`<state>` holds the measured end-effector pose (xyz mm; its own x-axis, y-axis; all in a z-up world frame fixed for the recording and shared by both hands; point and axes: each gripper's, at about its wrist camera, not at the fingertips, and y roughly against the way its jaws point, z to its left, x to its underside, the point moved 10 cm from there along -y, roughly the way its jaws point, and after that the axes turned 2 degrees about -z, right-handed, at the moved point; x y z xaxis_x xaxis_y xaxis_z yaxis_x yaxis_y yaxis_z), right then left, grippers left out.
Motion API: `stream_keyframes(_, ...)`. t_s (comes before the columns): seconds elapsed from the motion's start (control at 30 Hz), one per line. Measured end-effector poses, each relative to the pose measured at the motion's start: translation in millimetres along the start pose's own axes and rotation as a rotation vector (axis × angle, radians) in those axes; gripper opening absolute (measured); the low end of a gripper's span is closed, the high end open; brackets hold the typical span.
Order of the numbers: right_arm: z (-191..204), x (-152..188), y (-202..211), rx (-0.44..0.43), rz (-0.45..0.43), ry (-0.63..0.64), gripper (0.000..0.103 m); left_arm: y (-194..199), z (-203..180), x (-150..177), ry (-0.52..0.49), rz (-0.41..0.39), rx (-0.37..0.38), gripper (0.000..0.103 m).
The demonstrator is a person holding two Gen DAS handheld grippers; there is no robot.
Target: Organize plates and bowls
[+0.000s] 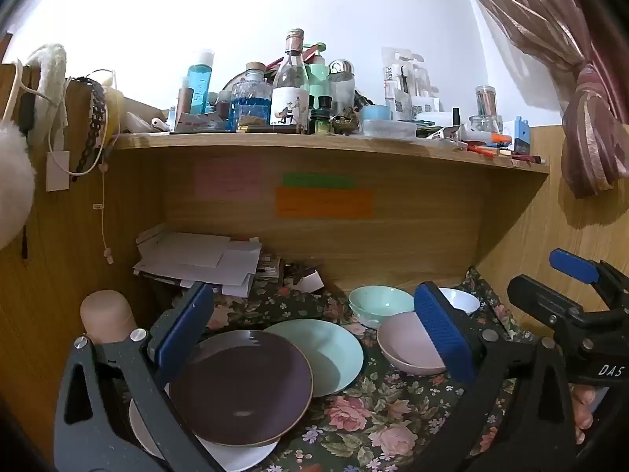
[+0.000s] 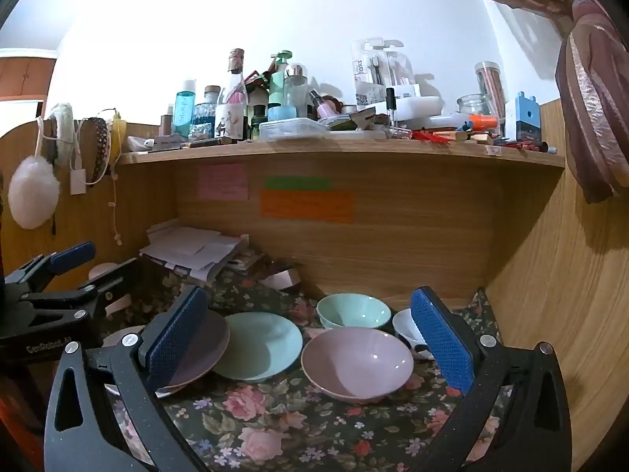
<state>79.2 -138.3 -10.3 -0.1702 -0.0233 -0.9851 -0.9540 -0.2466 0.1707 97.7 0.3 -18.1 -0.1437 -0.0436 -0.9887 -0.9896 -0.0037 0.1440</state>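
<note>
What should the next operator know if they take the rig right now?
Left gripper: jaws open, empty, hovering over the plates.
Right gripper: jaws open, empty, facing the bowls.
Plates, left side of the floral cloth: purple plate overlaps a white plate and the edge of the mint plate.
Bowls, right side: pink bowl in front, mint bowl and white bowl behind it, all separate.
Done: nothing visibly sorted.
Left: square up the plates, nest the bowls.

plates [image 1: 240, 389]: 3 | bowls [image 2: 355, 362]: 3 | sticky notes [image 2: 306, 204]: 3
</note>
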Motion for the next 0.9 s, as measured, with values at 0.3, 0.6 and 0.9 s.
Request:
stream_keyframes(0.3, 1.1, -1.6, 0.6, 0.006, -0.007, 0.012, 0.103, 0.2, -2.6, -1.0, -0.019, -0.005, 0.001, 0.103)
stream_keyframes(0.6, -0.1, -4.3, 2.3, 0.006, -0.025, -0.005, 0.103, 3.9, -3.8, -6.0, -0.033, -0.019, -0.005, 0.103)
stream_keyframes(0.9, -0.9, -4.3, 2.7, -0.002, -0.022, -0.014, 0.103, 5.9, -5.5, -8.7, -0.037, -0.028, -0.011, 0.103)
